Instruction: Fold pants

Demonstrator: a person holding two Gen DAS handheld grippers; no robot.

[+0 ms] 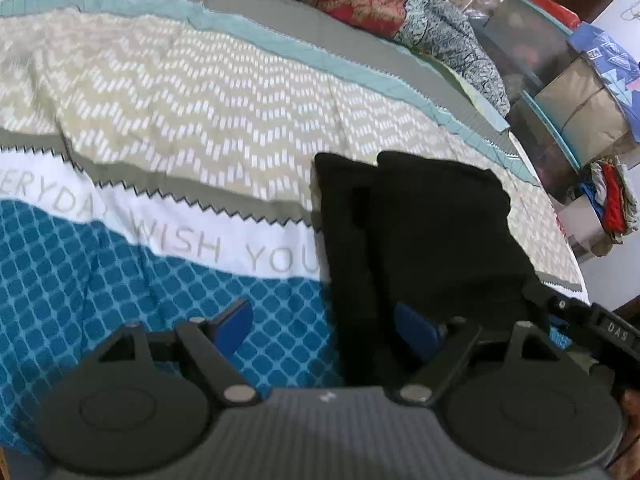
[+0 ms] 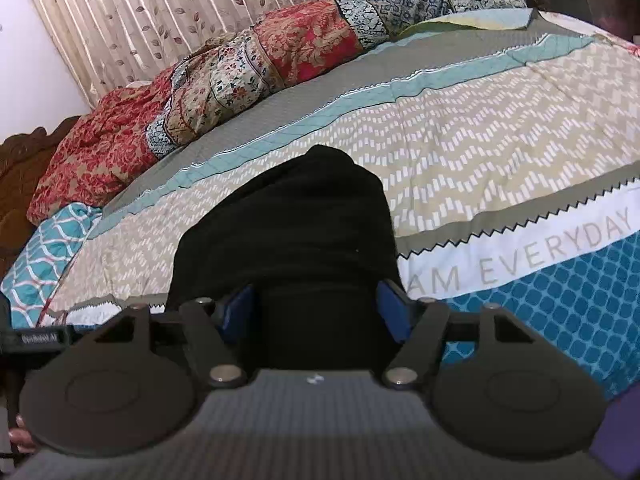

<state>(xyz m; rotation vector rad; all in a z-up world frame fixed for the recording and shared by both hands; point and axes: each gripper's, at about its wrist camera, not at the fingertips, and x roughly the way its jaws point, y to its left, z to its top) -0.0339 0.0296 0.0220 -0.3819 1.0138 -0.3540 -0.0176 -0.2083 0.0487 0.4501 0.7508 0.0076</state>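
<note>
Pants (image 2: 288,232) folded, lengthwise away — both claws seemingly open.

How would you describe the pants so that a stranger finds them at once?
Look at the bed's patterned quilt. On it, just ahead of both hand-held grippers, lie the pants. They are the only plain black cloth; everything around them is printed or coloured.

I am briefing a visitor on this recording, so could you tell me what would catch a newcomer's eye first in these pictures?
The black pants stand out first, a dark bundle on the patterned bedspread, lying between the open fingers of the right gripper. The left gripper, also open, sits at the bundle's near edge. Behind, a red floral quilt is heaped along the curtain.
</note>
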